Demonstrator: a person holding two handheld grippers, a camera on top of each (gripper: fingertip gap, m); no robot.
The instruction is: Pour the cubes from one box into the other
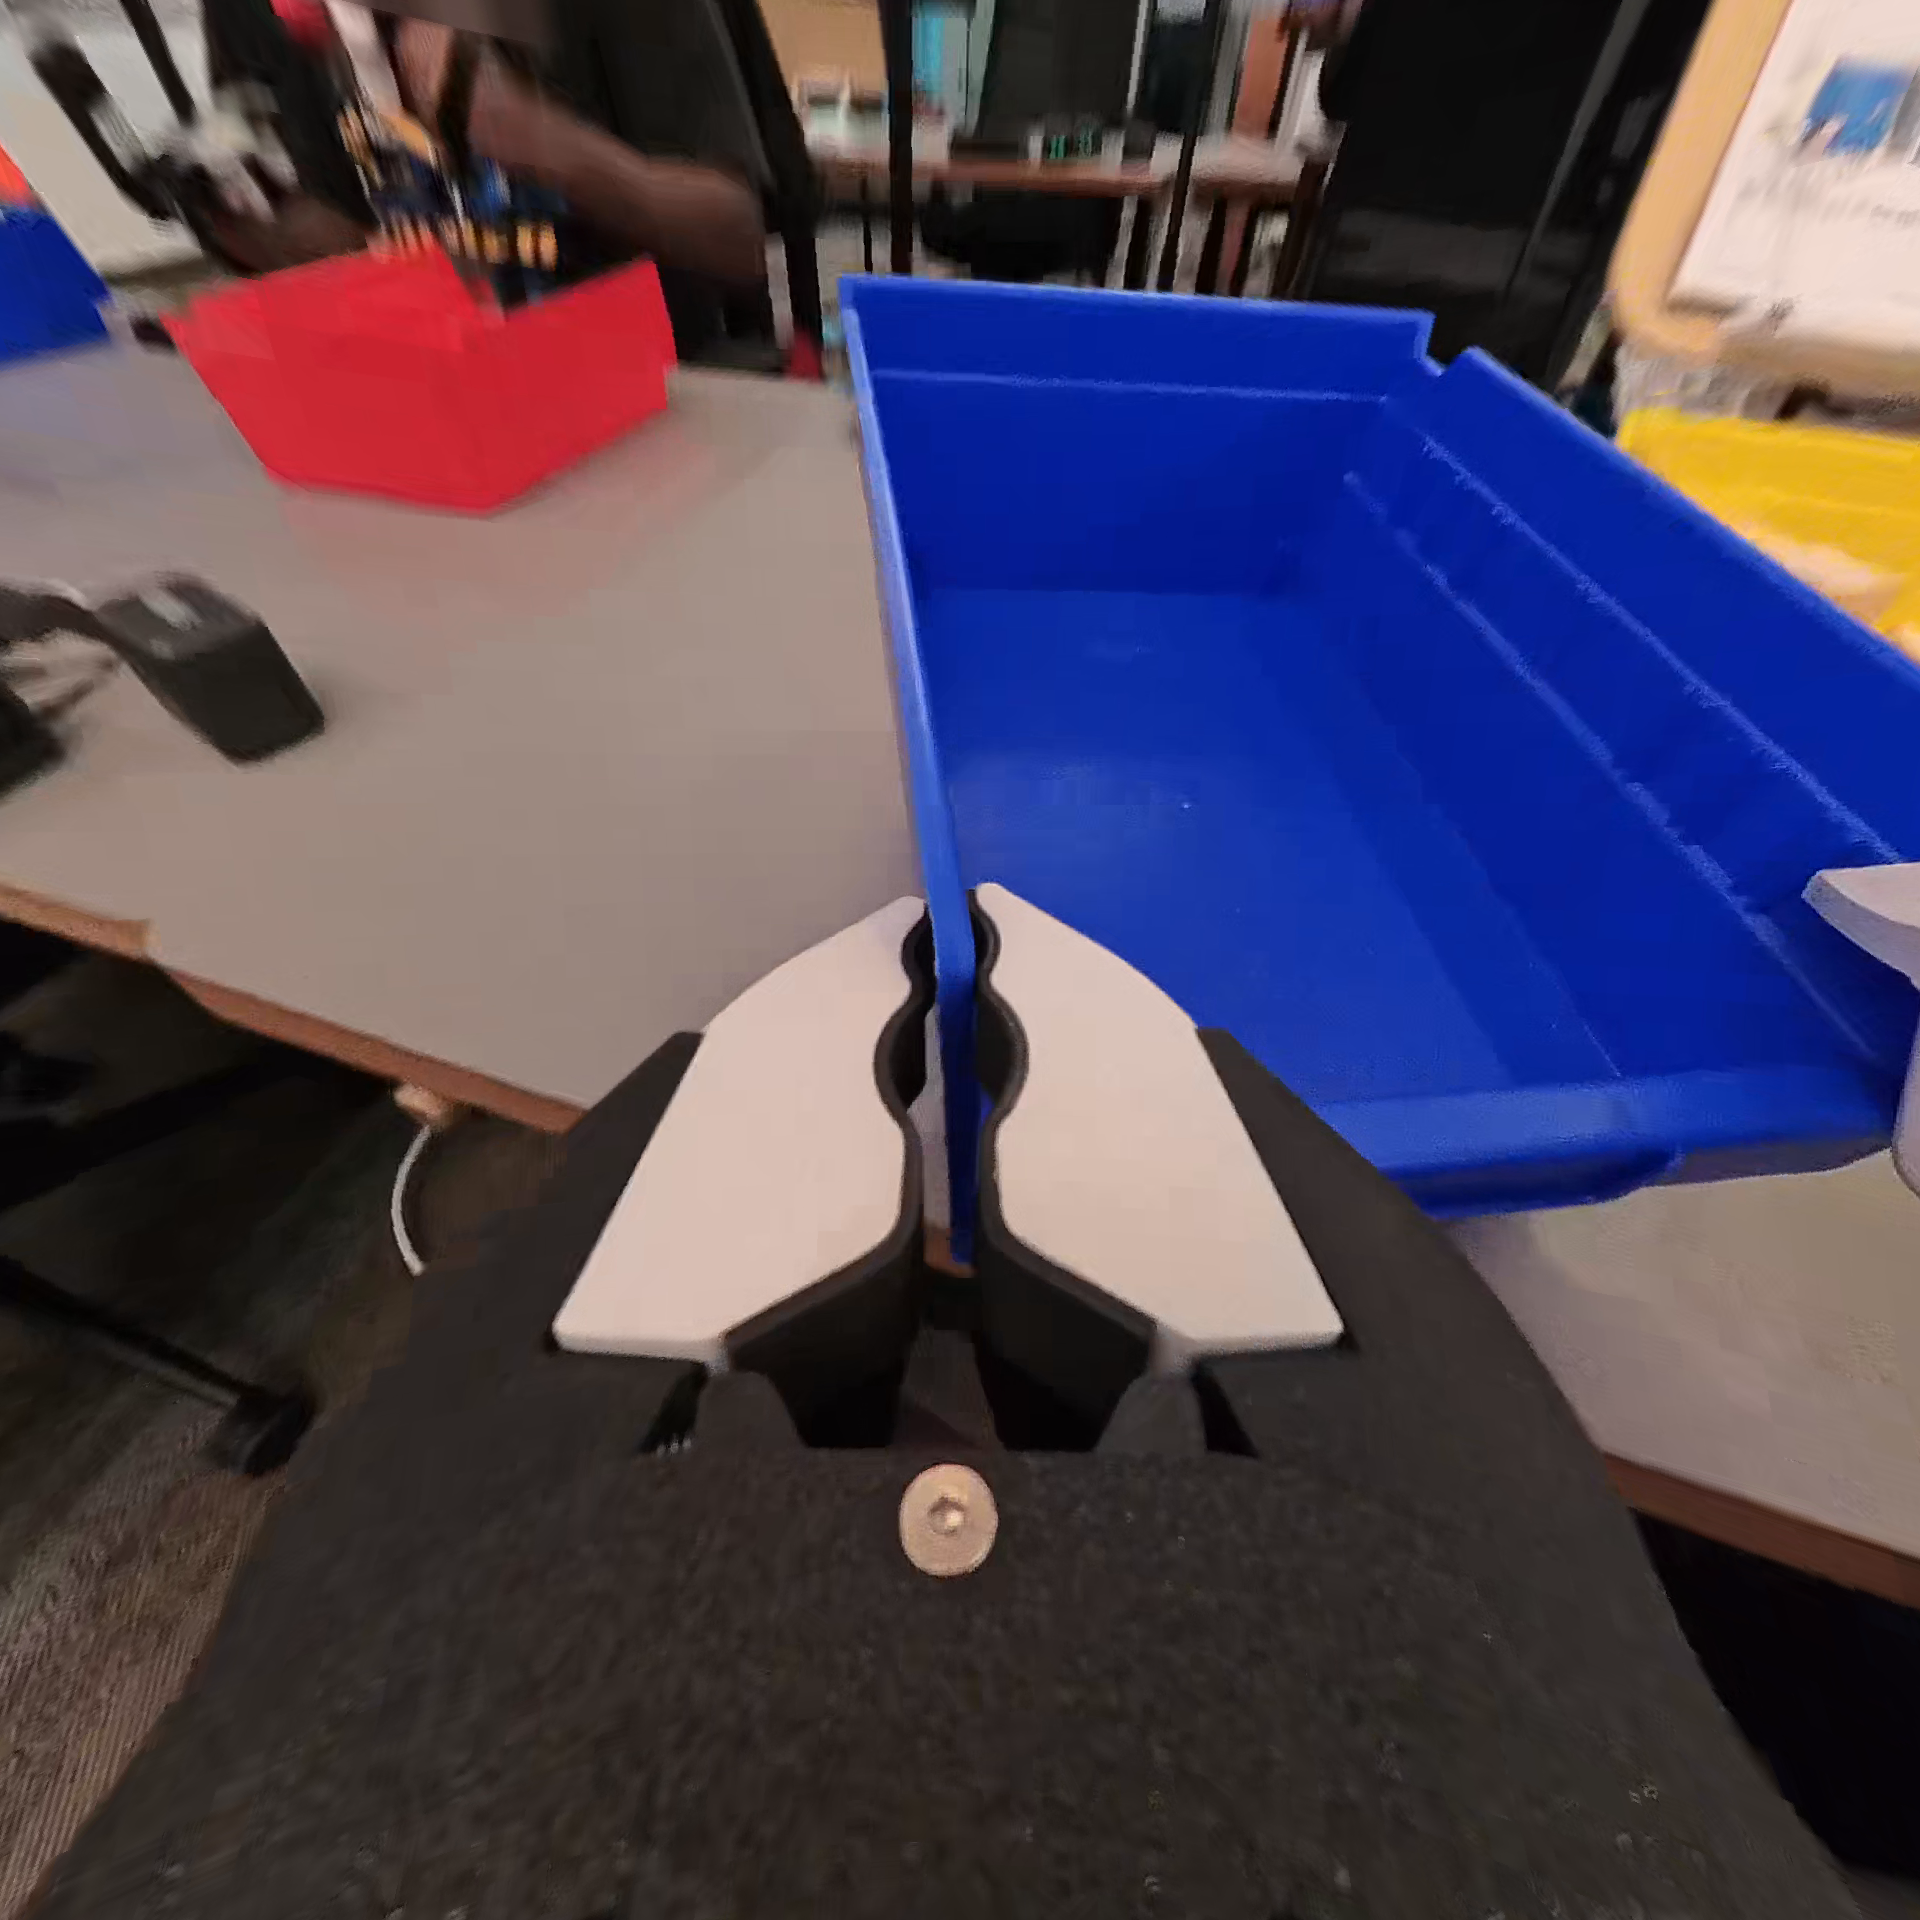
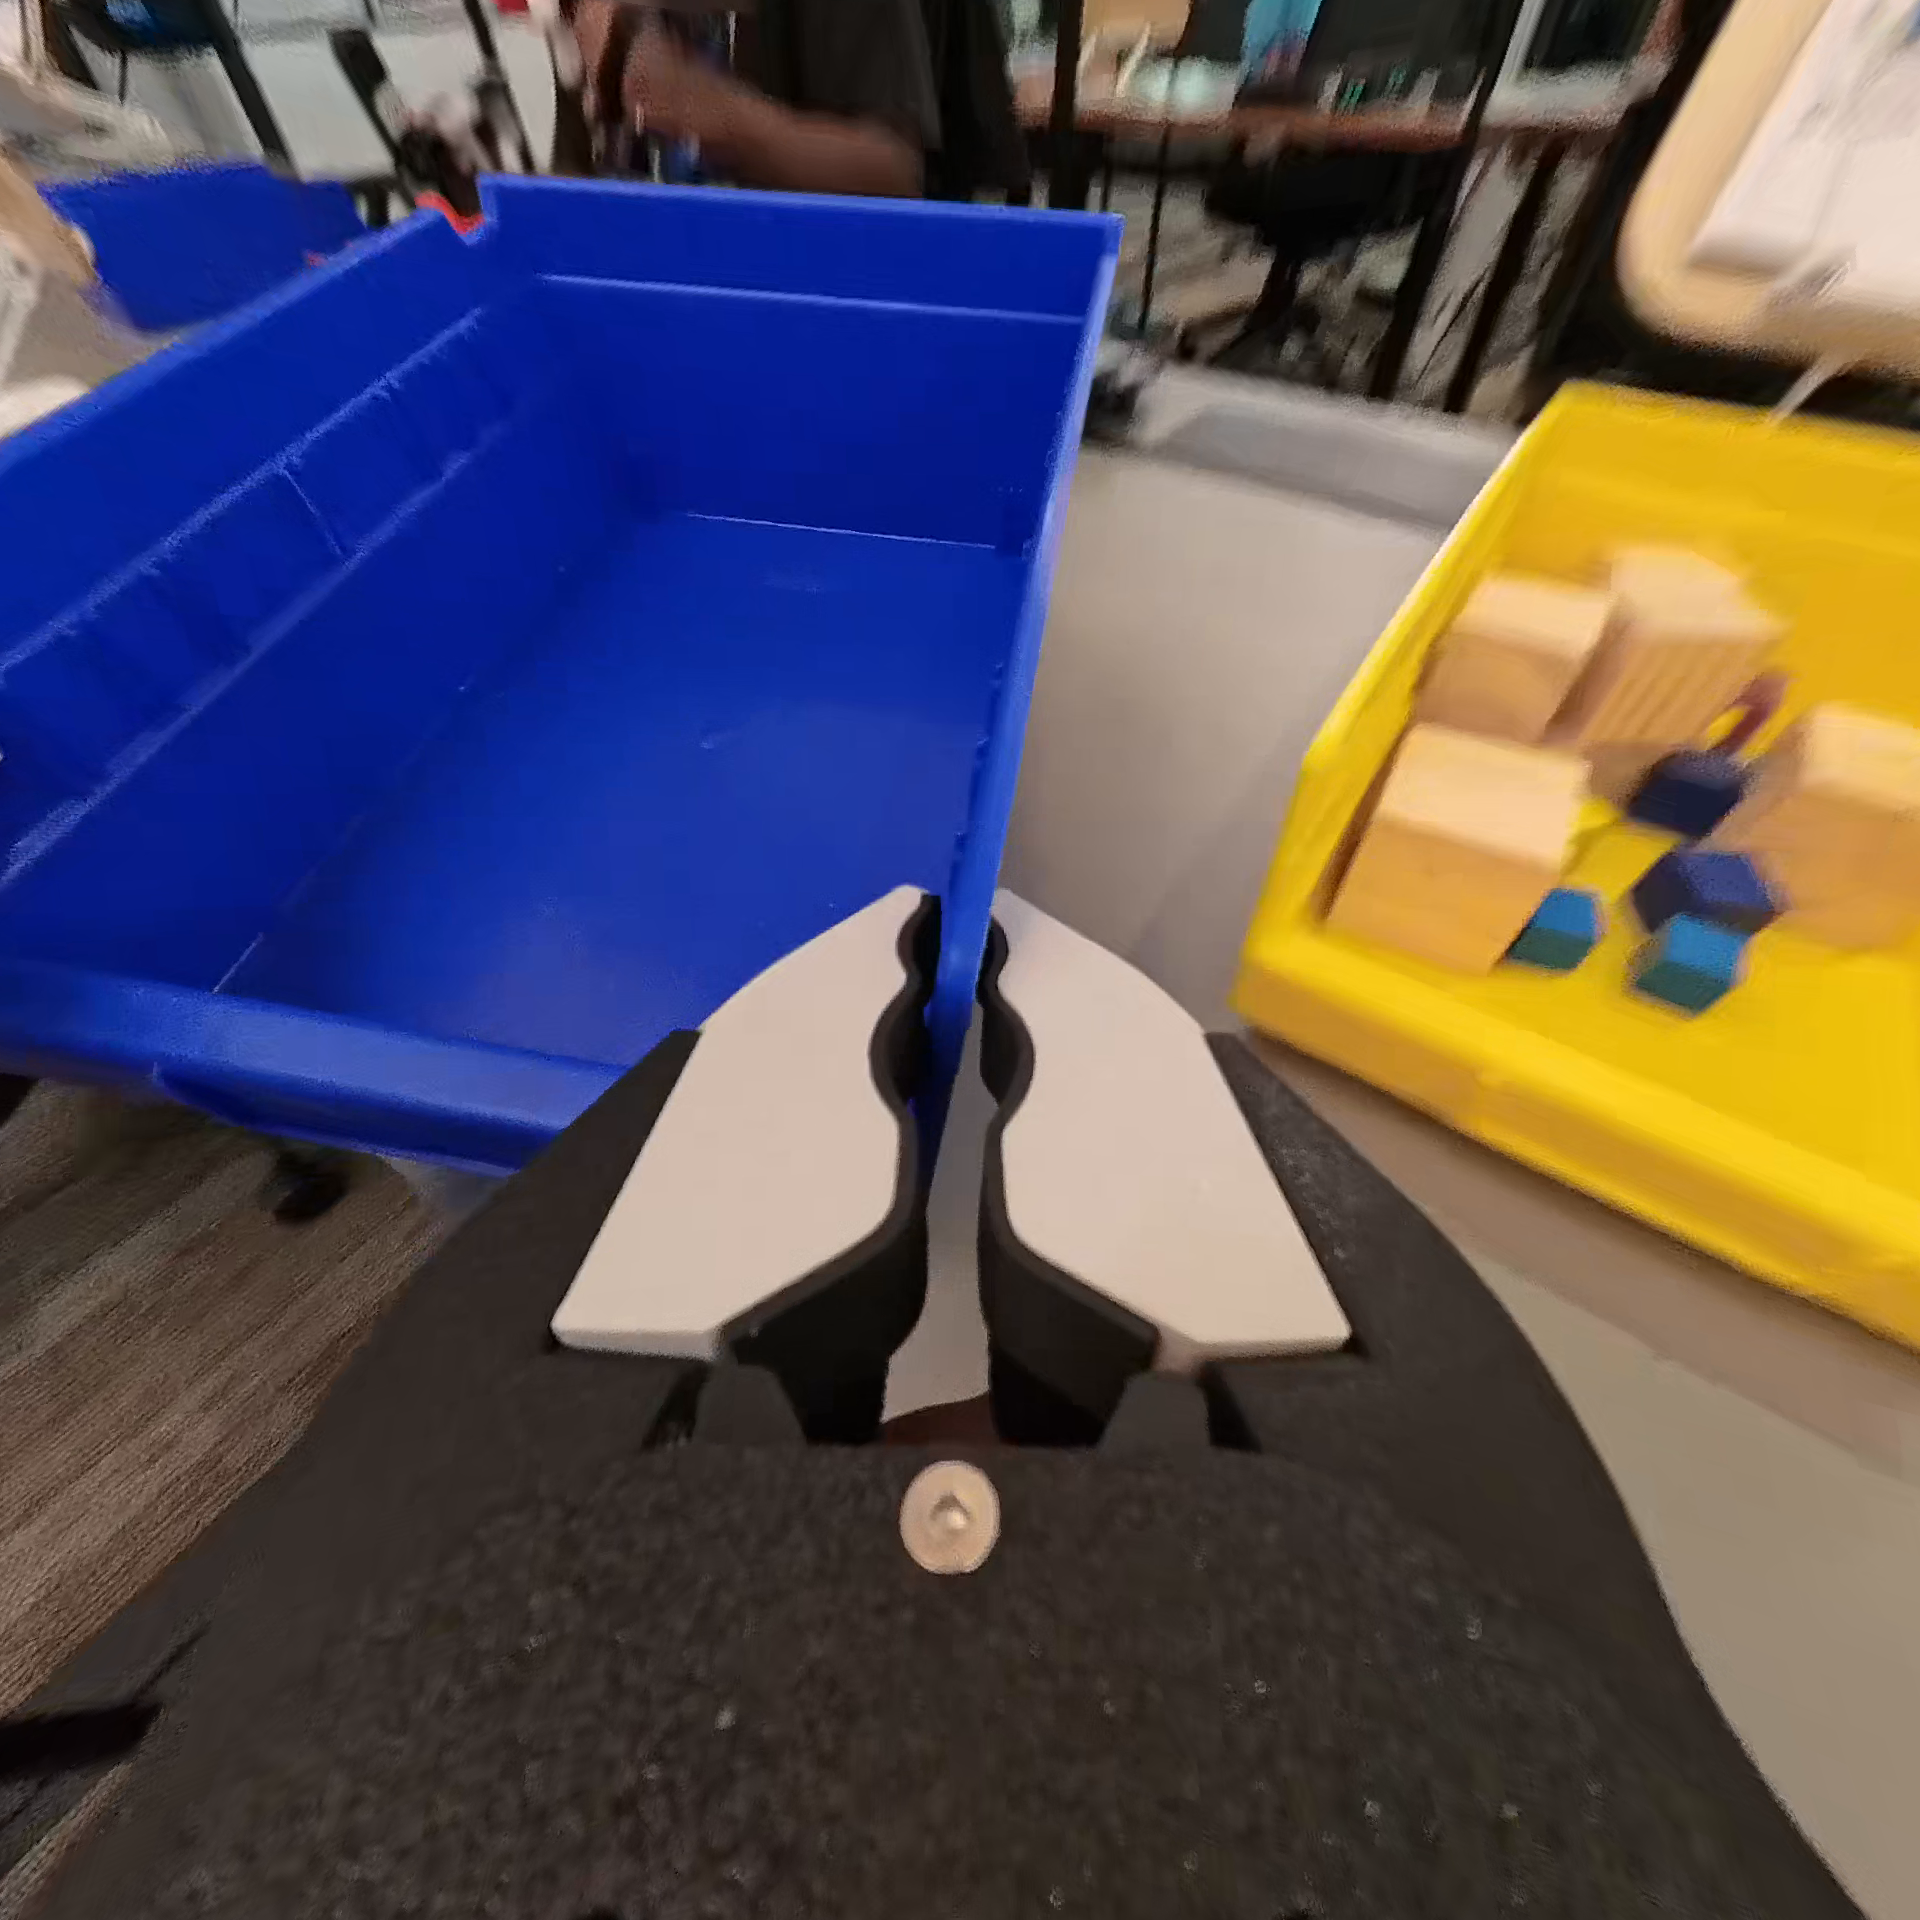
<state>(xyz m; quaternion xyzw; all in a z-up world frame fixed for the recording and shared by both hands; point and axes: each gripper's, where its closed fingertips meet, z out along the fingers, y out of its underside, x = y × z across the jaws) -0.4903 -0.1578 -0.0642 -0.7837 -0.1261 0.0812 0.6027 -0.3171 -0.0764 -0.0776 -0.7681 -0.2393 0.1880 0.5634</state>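
Note:
An empty blue box (image 1: 1299, 790) sits on the grey table (image 1: 582, 727). My left gripper (image 1: 954, 914) is shut on the box's left side wall near its front corner. In the right wrist view the same blue box (image 2: 582, 727) fills the left half, and my right gripper (image 2: 961, 914) is shut on its right side wall near the front corner. A tip of the right gripper shows at the right edge of the left wrist view (image 1: 1870, 925). A yellow box (image 2: 1538, 1101) to the right holds several wooden cubes (image 2: 1455, 842) and small blue cubes (image 2: 1704, 888).
A red box (image 1: 436, 384) stands at the back left of the table, with a person's arm (image 1: 623, 197) above it. A black device (image 1: 208, 665) lies at the left. Another blue box (image 2: 197, 239) stands far left. The table's front edge (image 1: 343, 1039) is close.

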